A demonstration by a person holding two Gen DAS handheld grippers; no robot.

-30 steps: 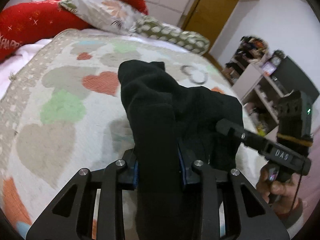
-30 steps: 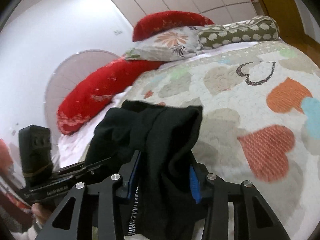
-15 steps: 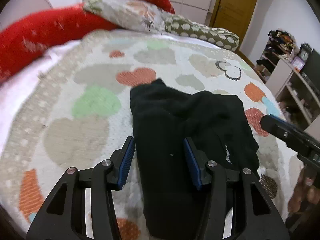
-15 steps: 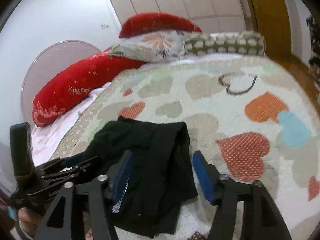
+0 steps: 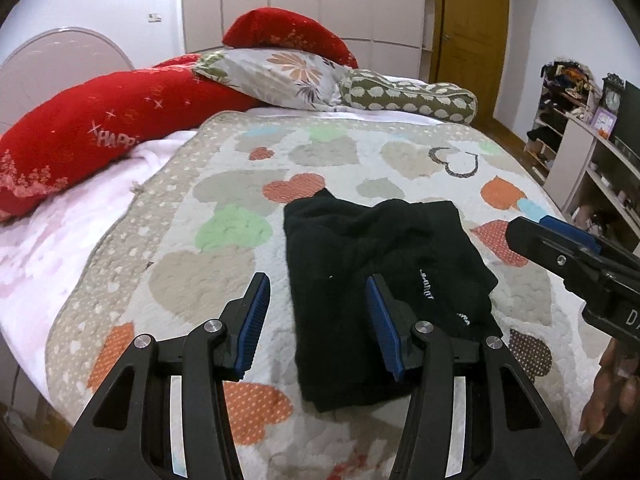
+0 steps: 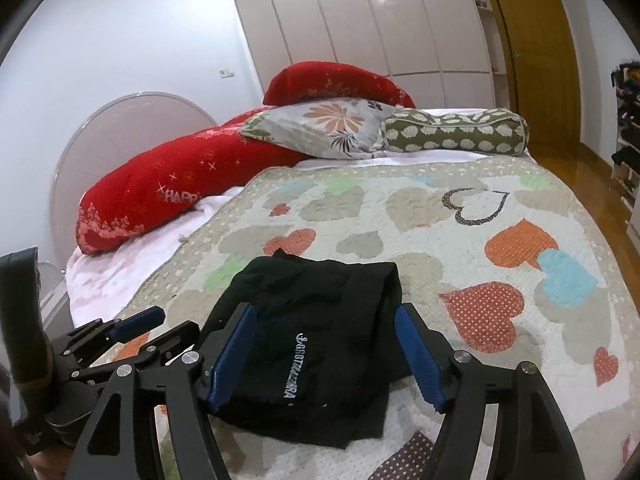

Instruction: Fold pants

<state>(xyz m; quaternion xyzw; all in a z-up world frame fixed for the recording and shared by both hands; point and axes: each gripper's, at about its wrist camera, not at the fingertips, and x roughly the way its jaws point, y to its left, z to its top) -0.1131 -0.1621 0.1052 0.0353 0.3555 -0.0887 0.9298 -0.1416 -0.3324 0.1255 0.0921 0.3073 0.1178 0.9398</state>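
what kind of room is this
A home bedroom, most likely: a bed under a heart-patterned quilt with pillows piled by a rounded headboard, and a wall of white wardrobe doors behind it.

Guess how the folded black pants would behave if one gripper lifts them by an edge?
Likely floppy: the black pants lie in soft creased layers on the quilt, so the fold would probably open. Probably light. The thick fabric looks unlikely to slip from the pads.
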